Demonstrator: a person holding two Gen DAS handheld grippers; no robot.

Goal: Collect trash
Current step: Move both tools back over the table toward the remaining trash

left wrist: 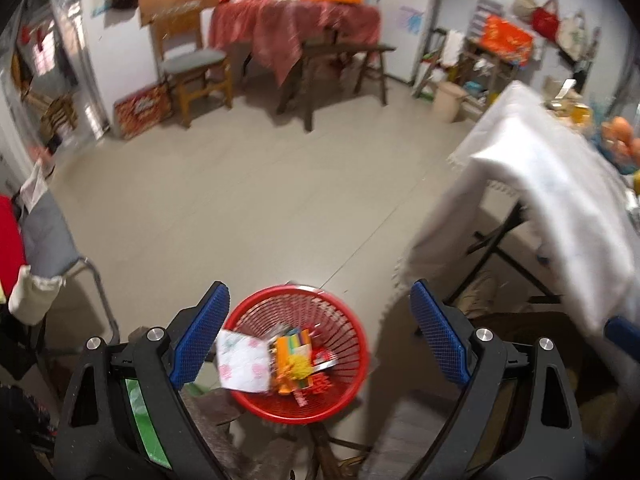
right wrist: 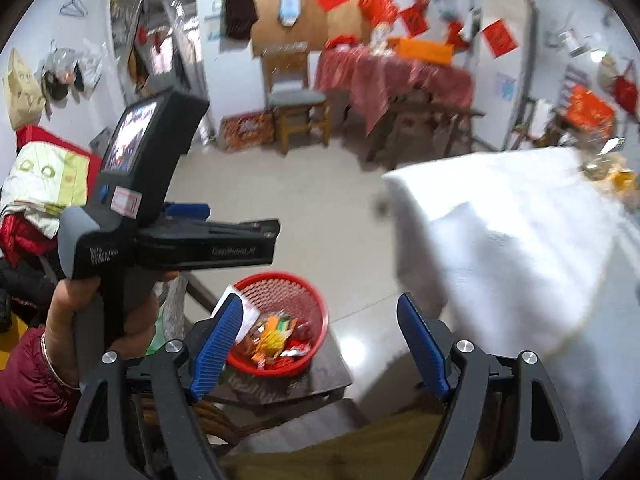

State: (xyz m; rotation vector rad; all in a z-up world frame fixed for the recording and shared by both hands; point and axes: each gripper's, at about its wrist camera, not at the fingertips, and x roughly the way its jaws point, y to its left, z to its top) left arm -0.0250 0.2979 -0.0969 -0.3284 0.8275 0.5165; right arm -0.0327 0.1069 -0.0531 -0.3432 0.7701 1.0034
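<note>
We think we are between drops. Our left gripper (left wrist: 320, 336) and right gripper (right wrist: 320, 344) are both wide open and hold nothing. The red basket (left wrist: 352, 320) sits on a small dark stool (right wrist: 332, 376) below us — it holds a white paper (left wrist: 242, 364) and bright wrappers (left wrist: 296, 360). Next we must find more trash, maybe on the white table (right wrist: 520, 216).

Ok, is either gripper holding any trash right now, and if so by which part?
Nothing is held. The left gripper and right gripper both stand open and empty above the red basket, where the wrappers lie.
</note>
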